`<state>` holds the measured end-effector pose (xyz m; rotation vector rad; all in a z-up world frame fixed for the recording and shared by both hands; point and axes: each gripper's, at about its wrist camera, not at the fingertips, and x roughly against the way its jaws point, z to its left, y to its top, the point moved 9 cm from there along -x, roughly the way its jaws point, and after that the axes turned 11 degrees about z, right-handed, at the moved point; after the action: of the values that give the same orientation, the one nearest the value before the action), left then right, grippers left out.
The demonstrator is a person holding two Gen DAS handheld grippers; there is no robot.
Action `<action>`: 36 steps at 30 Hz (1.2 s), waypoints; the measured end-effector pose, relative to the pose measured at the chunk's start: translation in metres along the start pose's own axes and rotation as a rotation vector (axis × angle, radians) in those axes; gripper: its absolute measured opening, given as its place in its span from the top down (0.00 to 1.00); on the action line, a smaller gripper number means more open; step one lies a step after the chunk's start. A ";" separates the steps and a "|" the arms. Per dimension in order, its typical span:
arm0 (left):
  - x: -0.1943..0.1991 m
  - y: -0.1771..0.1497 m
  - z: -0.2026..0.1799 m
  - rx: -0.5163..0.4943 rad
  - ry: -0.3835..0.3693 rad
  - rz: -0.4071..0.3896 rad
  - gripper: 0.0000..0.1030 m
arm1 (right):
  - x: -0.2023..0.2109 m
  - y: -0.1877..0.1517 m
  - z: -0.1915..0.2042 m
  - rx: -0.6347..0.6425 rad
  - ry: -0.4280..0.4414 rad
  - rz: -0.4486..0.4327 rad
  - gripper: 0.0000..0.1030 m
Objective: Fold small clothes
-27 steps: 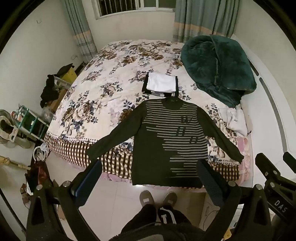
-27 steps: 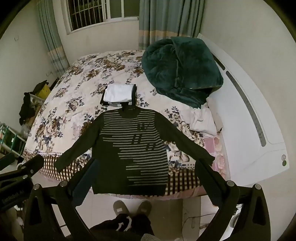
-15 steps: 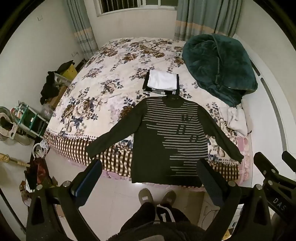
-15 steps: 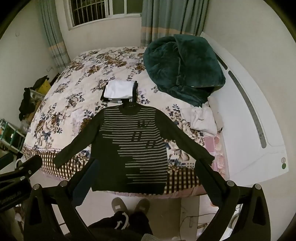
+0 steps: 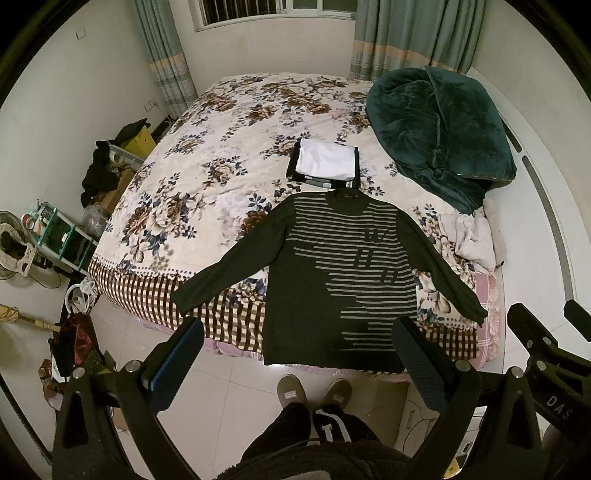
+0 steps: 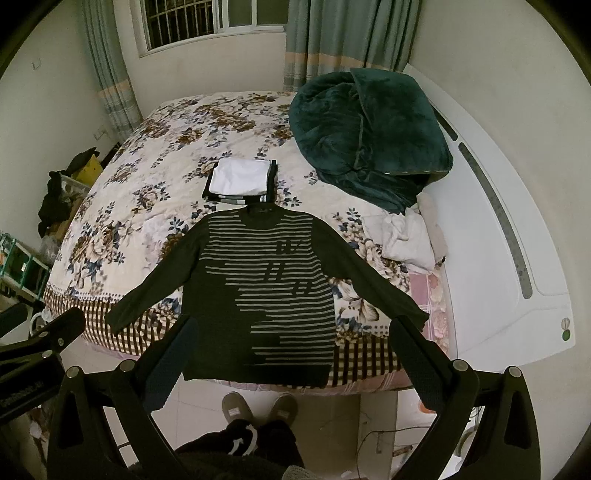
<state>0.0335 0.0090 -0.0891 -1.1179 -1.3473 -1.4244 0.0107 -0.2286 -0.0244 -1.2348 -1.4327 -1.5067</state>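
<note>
Fingers on my left gripper (image 5: 295,347) and right gripper (image 6: 291,343) are wide apart, holding nothing. Under them, the dark striped long-sleeved sweater (image 5: 332,273) lies flat on the flowery bed (image 5: 221,147).

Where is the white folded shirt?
In both views the white folded shirt tops a small stack mid-bed, just beyond the striped sweater collar, left of the green blanket.

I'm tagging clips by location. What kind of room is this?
A home bedroom, most likely: a big bed with a floral quilt, a curtained window behind it, and a sweater spread out near folded clothes. Both grippers are open, holding nothing.
</note>
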 end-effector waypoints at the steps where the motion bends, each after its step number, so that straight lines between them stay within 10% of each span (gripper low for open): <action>1: 0.000 0.000 -0.001 -0.001 0.001 0.001 0.00 | -0.001 0.000 0.000 0.000 0.001 0.002 0.00; 36: 0.001 0.009 0.010 0.007 0.005 -0.008 0.00 | 0.010 0.008 0.019 0.012 0.006 -0.006 0.00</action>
<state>0.0421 0.0184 -0.0863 -1.1051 -1.3541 -1.4257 0.0187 -0.2098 -0.0139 -1.2189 -1.4404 -1.5027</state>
